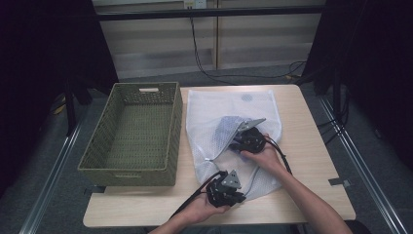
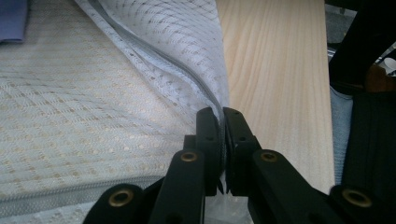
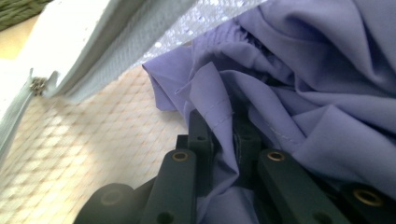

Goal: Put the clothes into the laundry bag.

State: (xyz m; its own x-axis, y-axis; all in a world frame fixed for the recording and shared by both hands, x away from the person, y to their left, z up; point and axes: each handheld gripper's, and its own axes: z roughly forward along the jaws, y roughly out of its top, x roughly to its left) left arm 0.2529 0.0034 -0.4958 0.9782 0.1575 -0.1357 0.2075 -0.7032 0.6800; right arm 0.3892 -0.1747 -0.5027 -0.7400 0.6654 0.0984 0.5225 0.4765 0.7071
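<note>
A white mesh laundry bag [image 1: 219, 122] lies flat on the wooden table [image 1: 311, 146], its zip open along the near side. My left gripper [image 1: 233, 197] is at the bag's near corner, shut on the zippered mesh edge [image 2: 205, 88], with its jaws pinching the fabric [image 2: 223, 140]. My right gripper [image 1: 238, 144] reaches into the bag's opening and is shut on a fold of purple cloth [image 3: 299, 93]. The purple cloth [image 1: 229, 124] sits bunched inside the bag, partly seen through the mesh. The zip pull [image 3: 37, 85] hangs at the left of the right gripper view.
A green woven basket [image 1: 134, 134] with nothing in it stands left of the bag, close against it. Bare tabletop shows to the right of the bag and along the near edge. Black cables run across the floor behind the table.
</note>
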